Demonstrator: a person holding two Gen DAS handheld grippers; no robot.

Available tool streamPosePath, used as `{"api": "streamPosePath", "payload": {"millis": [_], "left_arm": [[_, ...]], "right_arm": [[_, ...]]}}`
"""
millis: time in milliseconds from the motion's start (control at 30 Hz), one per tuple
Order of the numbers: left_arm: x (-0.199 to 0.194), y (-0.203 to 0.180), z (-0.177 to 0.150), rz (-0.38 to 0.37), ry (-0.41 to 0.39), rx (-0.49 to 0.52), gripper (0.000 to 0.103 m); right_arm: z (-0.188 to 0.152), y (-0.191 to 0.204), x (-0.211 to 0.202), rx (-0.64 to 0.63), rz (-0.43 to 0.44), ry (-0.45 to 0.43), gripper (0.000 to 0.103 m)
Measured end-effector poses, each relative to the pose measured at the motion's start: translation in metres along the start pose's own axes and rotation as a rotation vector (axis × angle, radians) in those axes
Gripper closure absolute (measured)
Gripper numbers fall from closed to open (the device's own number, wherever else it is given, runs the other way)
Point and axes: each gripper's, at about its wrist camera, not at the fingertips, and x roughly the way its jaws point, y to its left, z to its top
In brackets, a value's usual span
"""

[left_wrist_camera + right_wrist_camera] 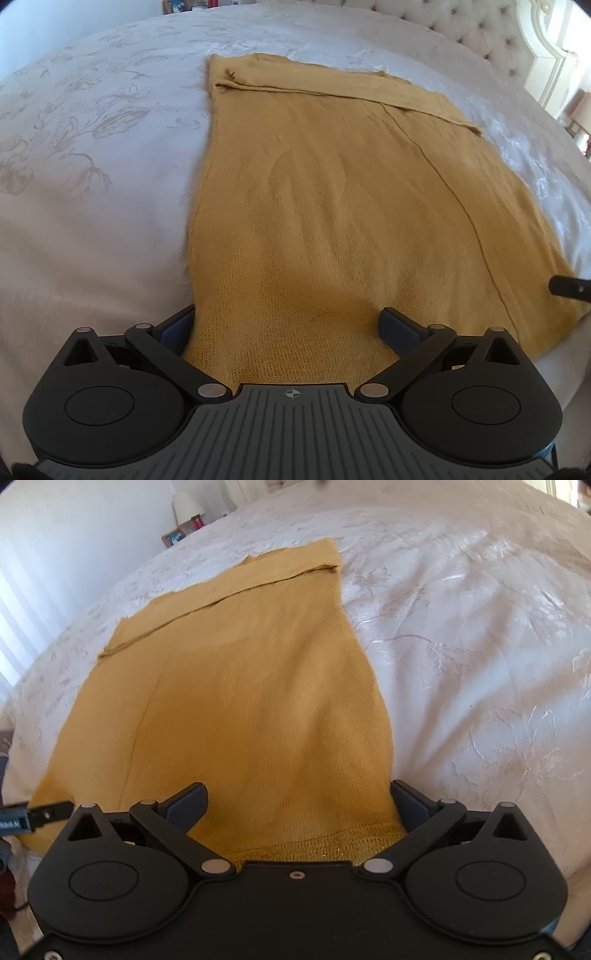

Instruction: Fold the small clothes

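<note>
Two grippers hover low over one mustard knit garment (pixel 332 206), which lies flat on a wide bed under a pale bedspread (pixel 92 166) woven with a floral pattern. Satin sheen on that cover, creases running off to the right in the right wrist view. At the far right of the left wrist view stands a tufted, buttoned headboard (pixel 476 26), with a cream carved frame (pixel 543 59) beside it. Far left in the right wrist view, a white wall, a small lamp (pixel 186 504), something red and a framed picture (pixel 173 537) on a stand past the bed's edge.

The garment runs from the near edge away toward the far side, a seam line down its length and a folded band across its far end. The left gripper (pixel 288 325) sits at the near left corner, jaws spread wide, released, knit between them but the pads not pressing it. The right gripper (pixel 299 801) is at the near right corner, likewise wide open, gripping nothing; its right finger (pixel 410 805) sits just at the garment's right edge.

Hard to read: the garment's near hem disappears under both gripper bodies. Each view catches only a dark sliver of the other gripper at its edge. The small items on the stand are too blurred to name, and the fisheye bends the bed's edges.
</note>
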Motion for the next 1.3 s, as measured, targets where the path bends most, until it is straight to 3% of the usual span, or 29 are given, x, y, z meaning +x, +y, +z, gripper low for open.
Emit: {"api": "streamPosePath", "payload": {"millis": [133, 200, 233, 300, 400, 633, 700, 767, 800, 867, 933, 1100, 1200, 1300], "left_arm": [[-0.001, 0.000, 0.000, 0.001, -0.005, 0.002, 0.007], [-0.004, -0.003, -0.001, 0.020, -0.020, 0.019, 0.032], [-0.006, -0.004, -0.001, 0.019, -0.023, 0.025, 0.039], [-0.008, -0.007, 0.000, 0.005, -0.026, 0.034, 0.067], [-0.010, -0.012, 0.001, -0.028, -0.020, 0.034, 0.083], [-0.008, -0.018, 0.002, -0.028, -0.015, 0.025, 0.083], [-0.008, -0.017, 0.002, -0.031, -0.013, 0.016, 0.083], [-0.008, -0.016, 0.001, -0.032, -0.011, 0.013, 0.083], [-0.008, -0.016, 0.001, -0.032, -0.011, 0.012, 0.083], [-0.009, -0.016, 0.001, -0.032, -0.011, 0.012, 0.083], [-0.009, -0.016, 0.001, -0.034, -0.009, 0.012, 0.083], [-0.014, -0.014, 0.003, -0.034, 0.001, 0.007, 0.083], [-0.016, -0.012, 0.001, -0.034, 0.002, 0.004, 0.082], [-0.021, -0.011, -0.002, -0.035, -0.009, 0.010, 0.078]], "right_arm": [[0.000, -0.003, -0.002, 0.033, 0.021, -0.008, 0.000], [0.000, -0.005, -0.003, 0.045, 0.029, -0.010, 0.000], [0.001, -0.005, -0.003, 0.051, 0.032, -0.011, 0.000], [0.001, -0.007, -0.003, 0.062, 0.039, -0.012, 0.000], [0.002, -0.009, -0.005, 0.078, 0.050, -0.014, 0.000], [0.002, -0.011, -0.007, 0.099, 0.070, -0.010, 0.000], [0.002, -0.011, -0.009, 0.106, 0.079, -0.008, 0.004], [0.002, -0.014, -0.011, 0.121, 0.087, -0.011, 0.041], [0.002, -0.016, -0.011, 0.131, 0.090, -0.005, 0.050], [0.002, -0.021, -0.012, 0.158, 0.107, 0.012, 0.087], [0.004, -0.025, -0.015, 0.175, 0.112, 0.034, 0.087], [0.007, -0.031, -0.038, 0.122, 0.031, 0.041, 0.087], [0.005, -0.038, -0.042, 0.145, 0.056, 0.053, 0.087], [0.005, -0.042, -0.042, 0.170, 0.082, 0.051, 0.079]]}}
